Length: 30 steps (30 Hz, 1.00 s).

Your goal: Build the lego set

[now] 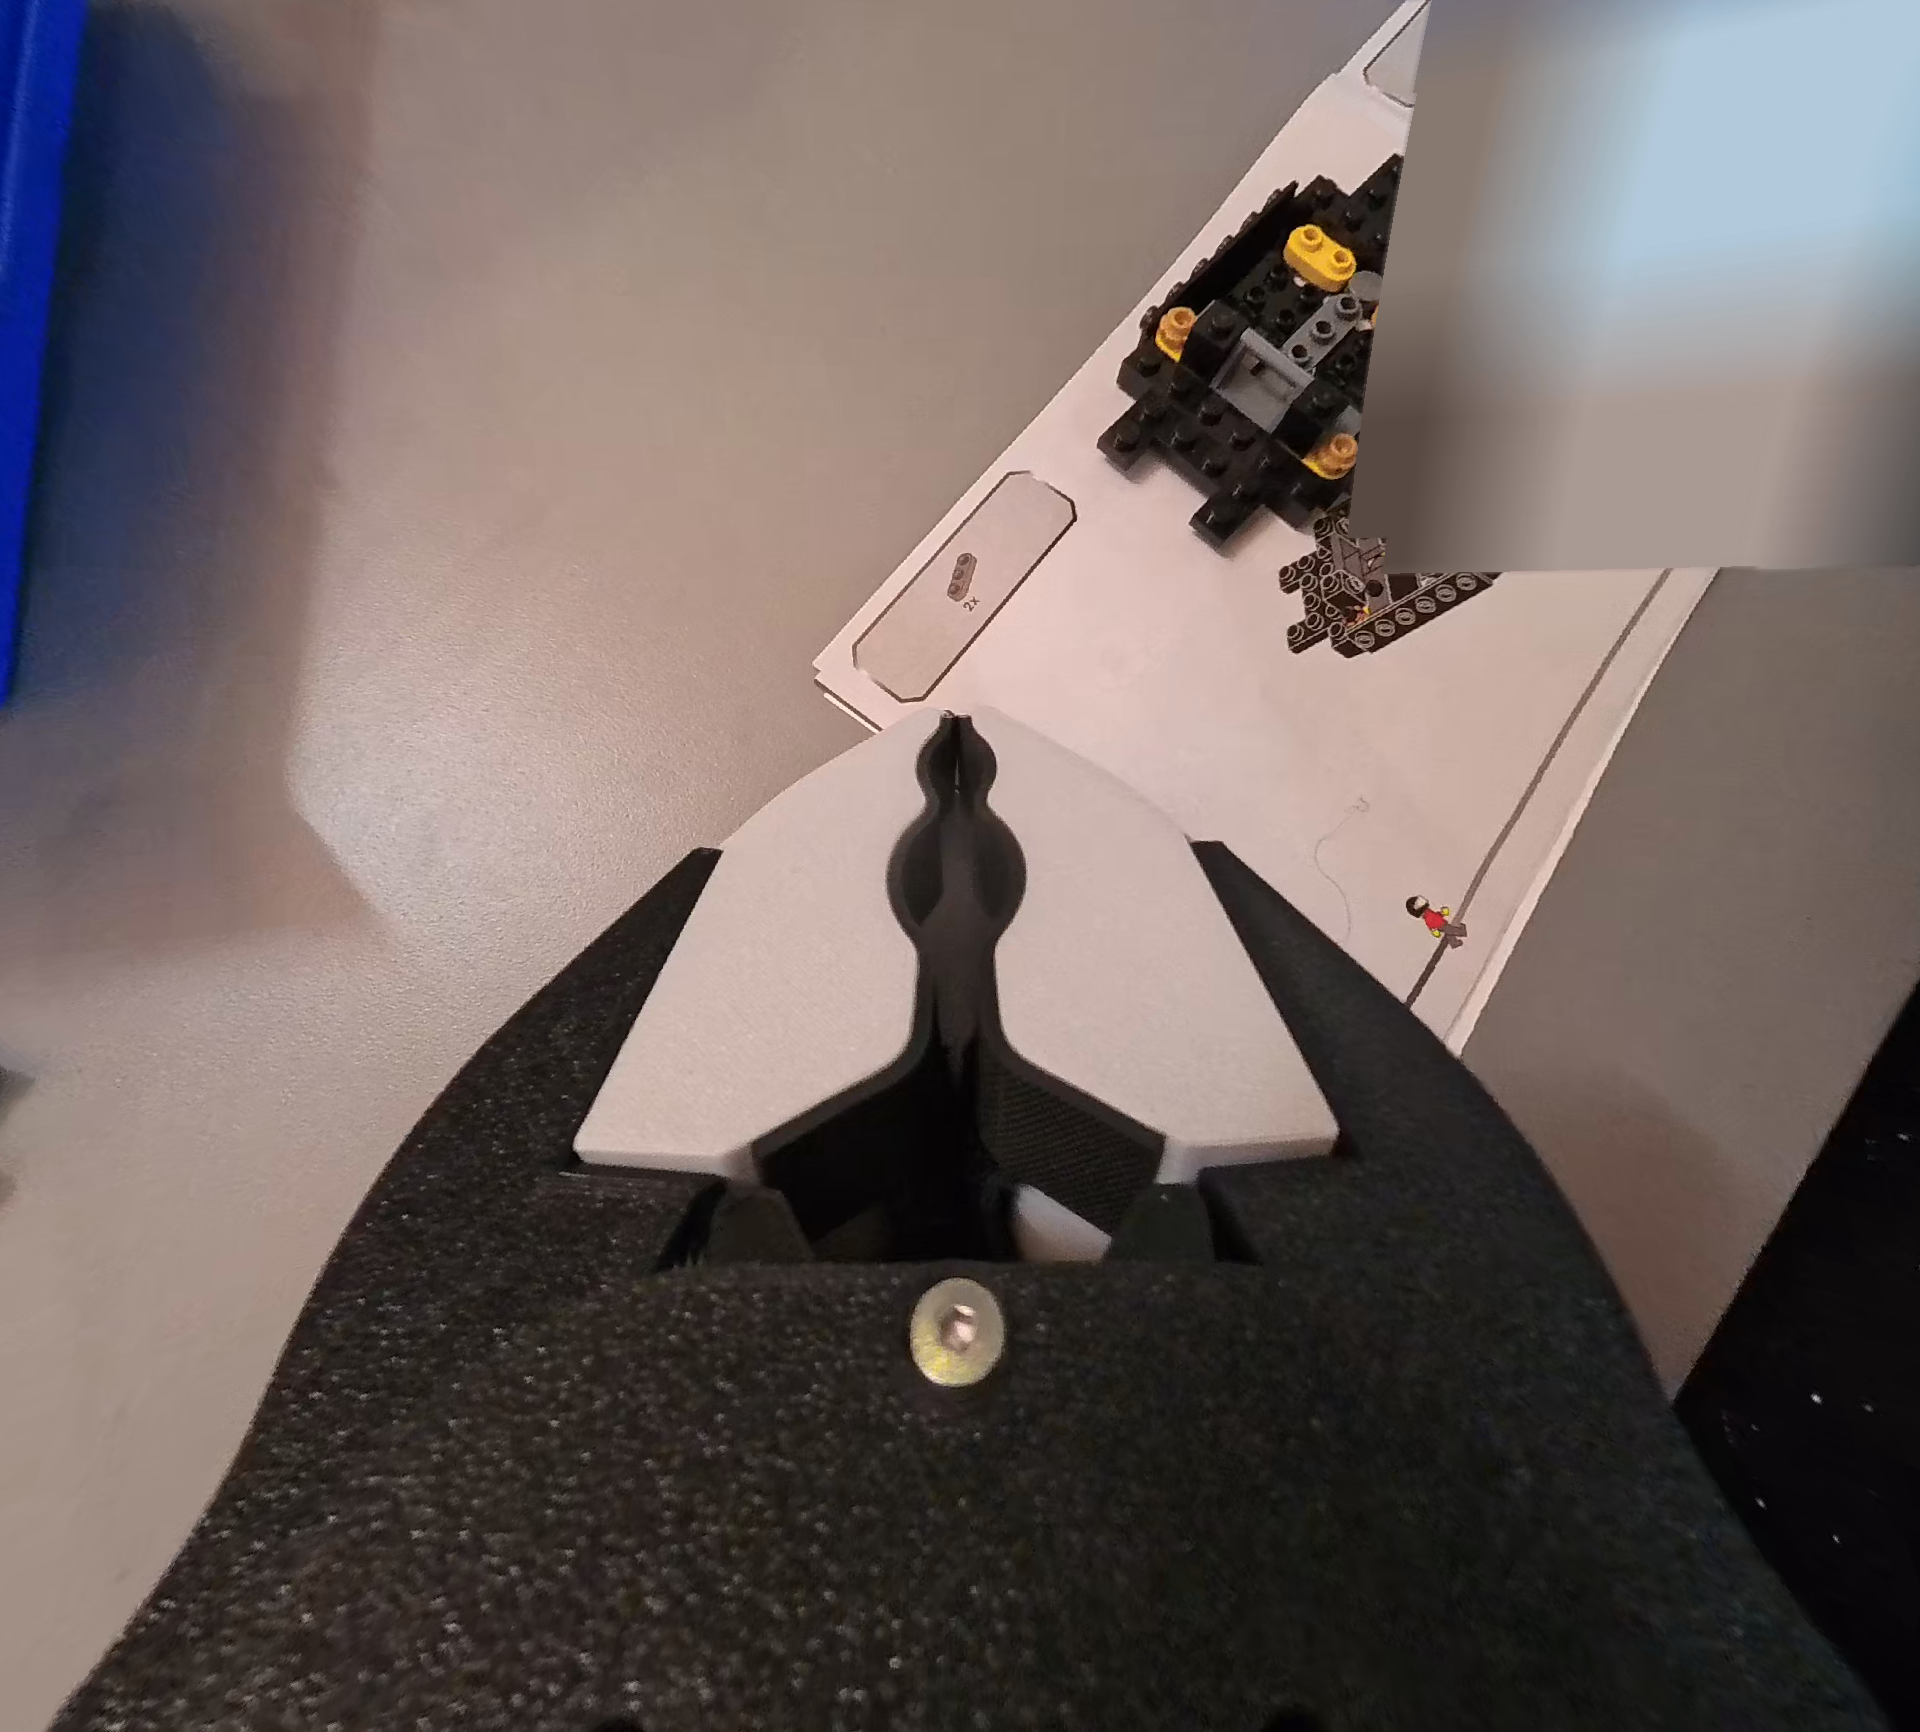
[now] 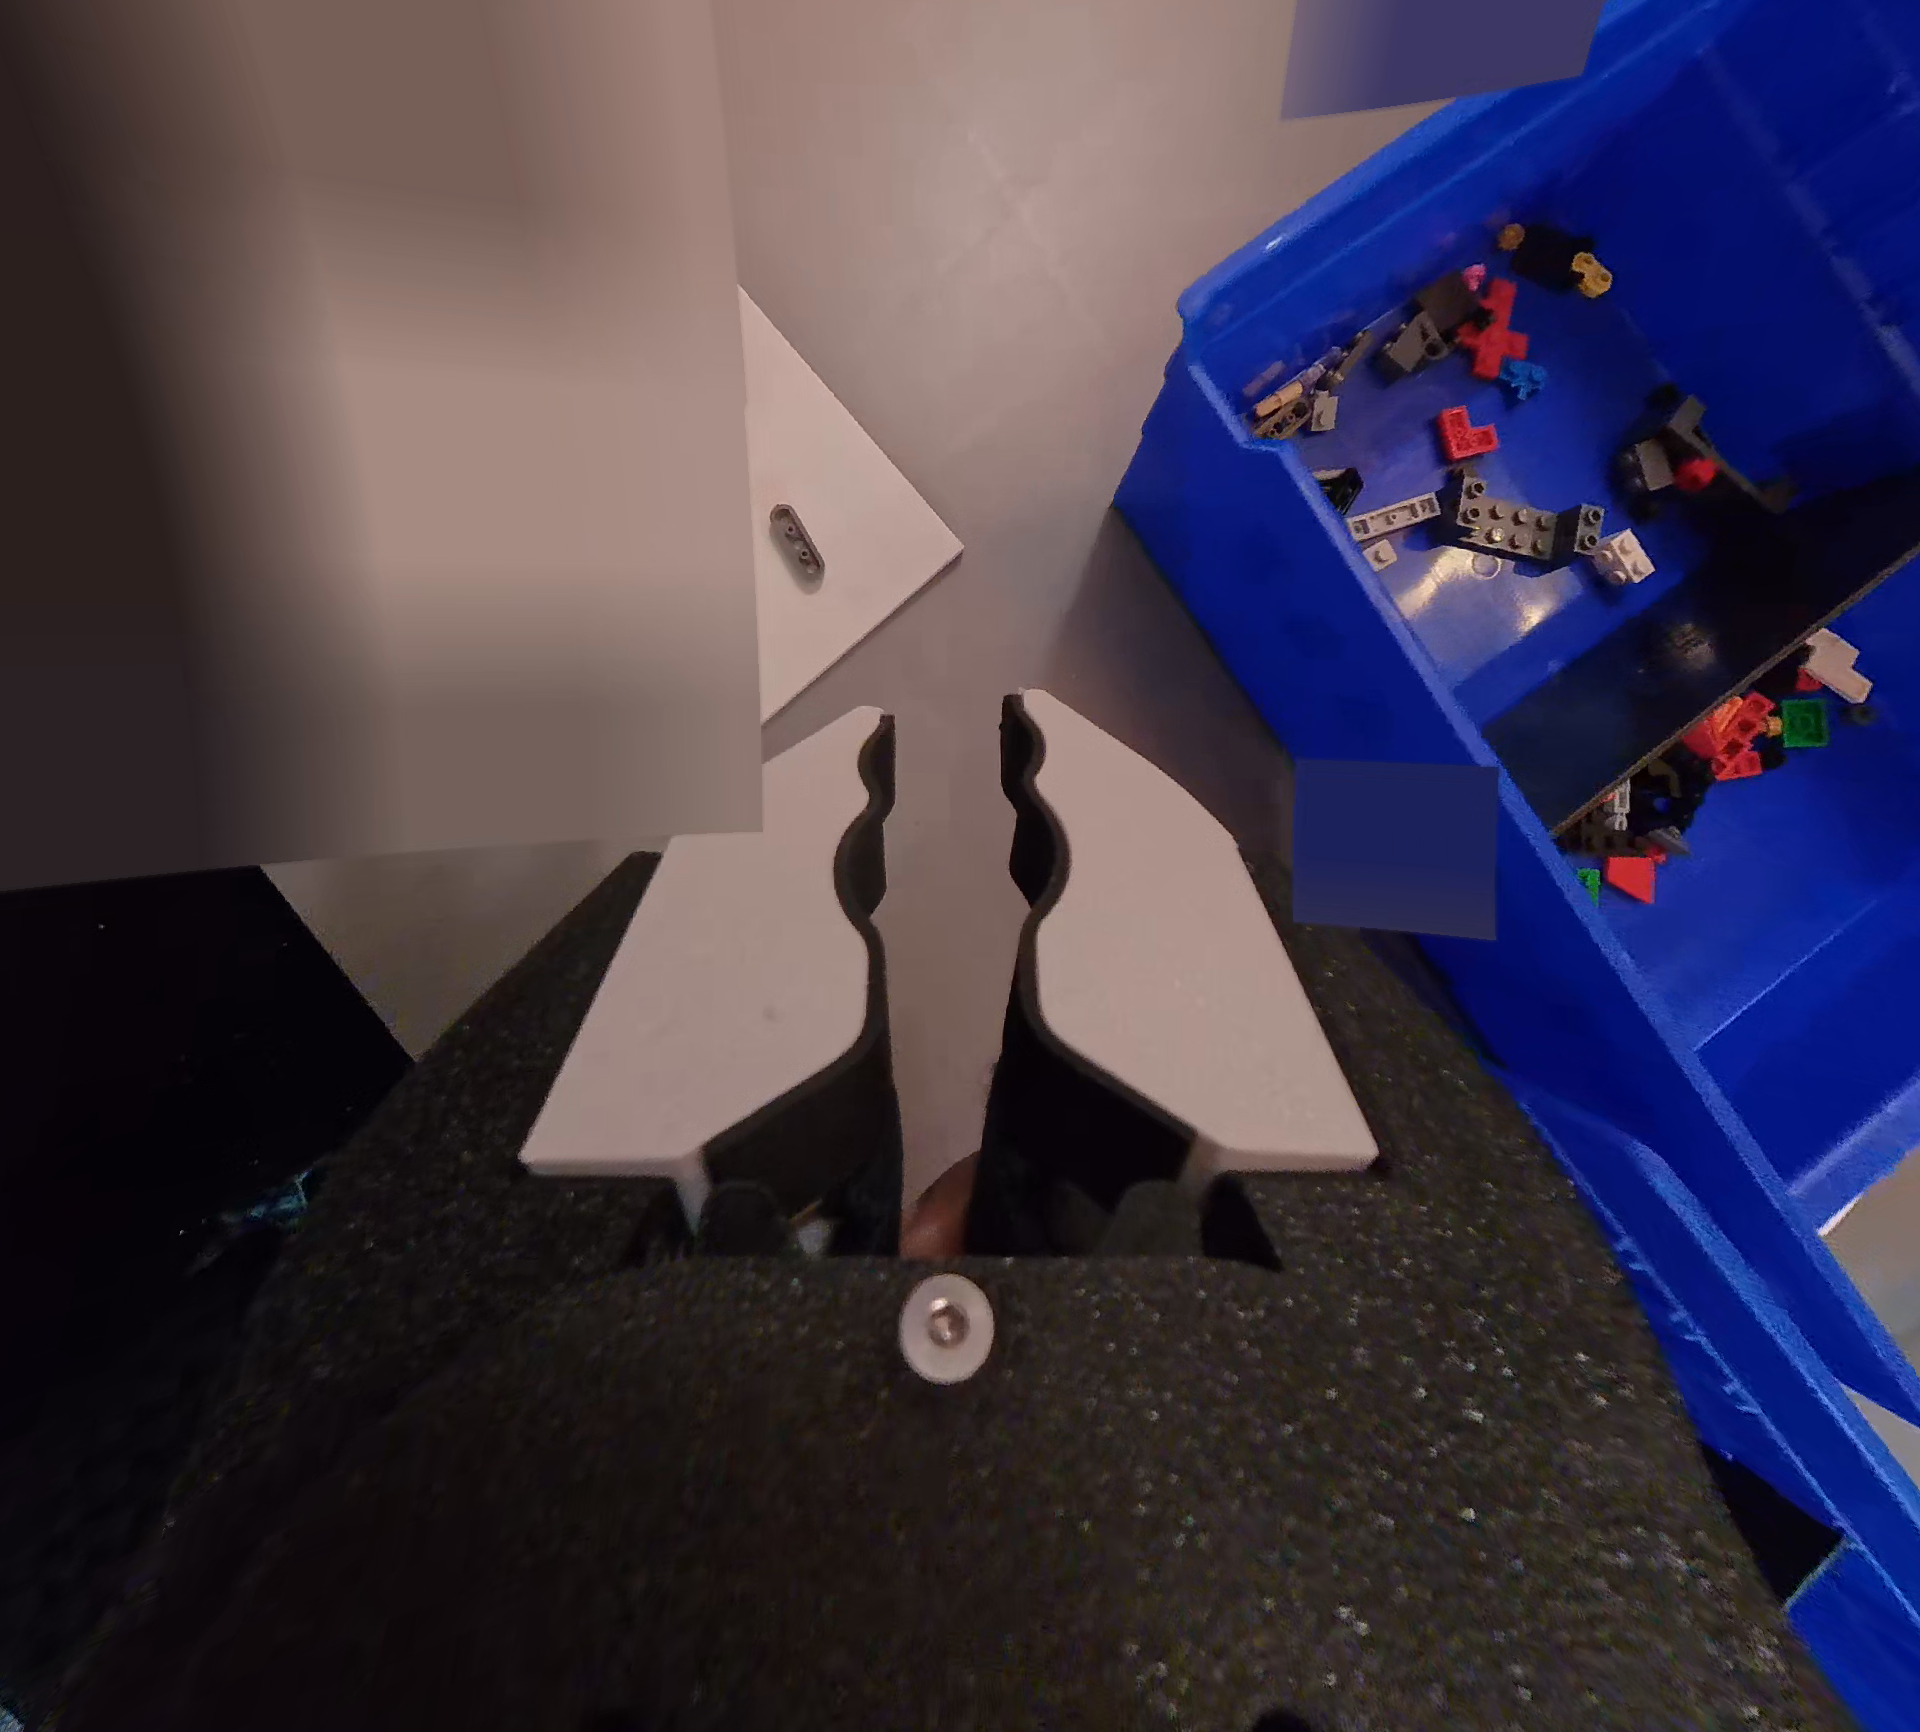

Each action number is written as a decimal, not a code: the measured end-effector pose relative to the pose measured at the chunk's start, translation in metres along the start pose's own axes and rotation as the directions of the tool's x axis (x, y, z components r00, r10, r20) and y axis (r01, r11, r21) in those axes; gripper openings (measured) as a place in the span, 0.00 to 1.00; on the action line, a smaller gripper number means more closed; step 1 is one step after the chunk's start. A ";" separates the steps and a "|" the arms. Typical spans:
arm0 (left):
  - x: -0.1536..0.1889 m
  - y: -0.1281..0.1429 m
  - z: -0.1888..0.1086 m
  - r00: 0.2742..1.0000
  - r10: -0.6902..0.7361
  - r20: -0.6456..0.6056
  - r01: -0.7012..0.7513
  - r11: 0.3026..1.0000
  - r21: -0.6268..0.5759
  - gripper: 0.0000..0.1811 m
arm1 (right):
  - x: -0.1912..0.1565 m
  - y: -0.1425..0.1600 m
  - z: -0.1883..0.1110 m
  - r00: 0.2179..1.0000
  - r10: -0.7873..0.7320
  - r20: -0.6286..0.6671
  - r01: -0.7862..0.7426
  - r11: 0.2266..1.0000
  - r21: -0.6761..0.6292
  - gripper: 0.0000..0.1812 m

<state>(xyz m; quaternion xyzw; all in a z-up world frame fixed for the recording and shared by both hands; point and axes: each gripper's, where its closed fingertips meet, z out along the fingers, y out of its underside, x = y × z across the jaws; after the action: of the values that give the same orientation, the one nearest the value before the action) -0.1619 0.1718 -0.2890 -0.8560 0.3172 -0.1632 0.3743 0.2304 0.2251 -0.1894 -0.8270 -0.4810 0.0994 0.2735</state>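
Note:
In the left wrist view a black lego model (image 1: 1262, 352) with yellow round pieces and a grey middle part rests on the white instruction booklet (image 1: 1195, 747), partly hidden by a blur patch. My left gripper (image 1: 956, 721) is shut and empty, hovering at the booklet's near corner. In the right wrist view my right gripper (image 2: 943, 716) is open and empty above the grey table. A small grey three-hole lego piece (image 2: 796, 548) lies on the booklet's corner (image 2: 852, 539), ahead and left of the fingertips.
A blue bin (image 2: 1351, 674) with several loose lego pieces in two compartments stands to the right in the right wrist view. A blue bin edge (image 1: 31, 228) shows at far left in the left wrist view. A black surface (image 1: 1829, 1370) lies at the table's right edge.

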 end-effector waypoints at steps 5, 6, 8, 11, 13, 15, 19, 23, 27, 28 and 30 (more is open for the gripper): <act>0.000 0.000 0.000 1.000 0.013 0.011 -0.013 1.000 0.000 0.00 | 0.045 0.008 -0.015 0.996 0.030 -0.086 -0.033 0.999 -0.037 0.11; 0.000 0.000 0.000 1.000 0.011 0.009 -0.011 1.000 0.000 0.00 | 0.058 0.011 -0.019 0.994 0.028 -0.109 -0.033 0.998 -0.050 0.11; 0.000 0.000 0.000 1.000 0.007 0.006 -0.007 1.000 0.000 0.00 | 0.080 0.010 -0.026 0.992 0.003 -0.124 -0.011 0.998 -0.060 0.11; 0.000 0.000 0.000 1.000 0.003 0.003 -0.003 1.000 0.000 0.00 | 0.108 -0.005 -0.033 0.991 -0.088 -0.096 0.083 0.995 -0.050 0.11; 0.000 0.000 0.000 1.000 -0.008 -0.007 0.008 1.000 0.000 0.00 | 0.118 -0.022 -0.029 0.981 -0.190 -0.026 0.190 0.982 -0.020 0.11; 0.000 0.000 0.000 1.000 -0.022 -0.019 0.022 1.000 0.000 0.00 | 0.129 -0.032 -0.019 0.947 -0.319 0.043 0.320 0.947 -0.020 0.12; 0.000 0.000 0.000 0.999 -0.031 -0.026 0.031 1.000 -0.001 0.00 | 0.156 -0.044 0.007 0.893 -0.425 0.145 0.429 0.903 0.007 0.13; 0.000 0.000 0.000 1.000 -0.014 -0.011 0.014 1.000 0.000 0.00 | 0.165 -0.049 0.033 0.883 -0.414 0.223 0.412 0.910 0.058 0.15; 0.000 0.000 0.000 1.000 0.000 0.001 0.000 1.000 0.000 0.00 | 0.175 -0.032 0.045 0.871 -0.434 0.230 0.434 0.899 0.053 0.18; 0.000 0.000 0.000 1.000 0.005 0.006 -0.005 1.000 0.000 0.00 | 0.180 -0.026 0.046 0.876 -0.425 0.227 0.427 0.903 0.041 0.19; 0.000 0.000 0.000 1.000 0.017 0.016 -0.017 1.000 0.001 0.00 | 0.192 -0.017 0.045 0.894 -0.399 0.205 0.403 0.915 0.022 0.20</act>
<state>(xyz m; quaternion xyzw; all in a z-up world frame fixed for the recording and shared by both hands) -0.1619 0.1719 -0.2890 -0.8543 0.3215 -0.1535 0.3785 0.2976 0.4108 -0.1983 -0.6983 -0.6676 0.1207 0.2283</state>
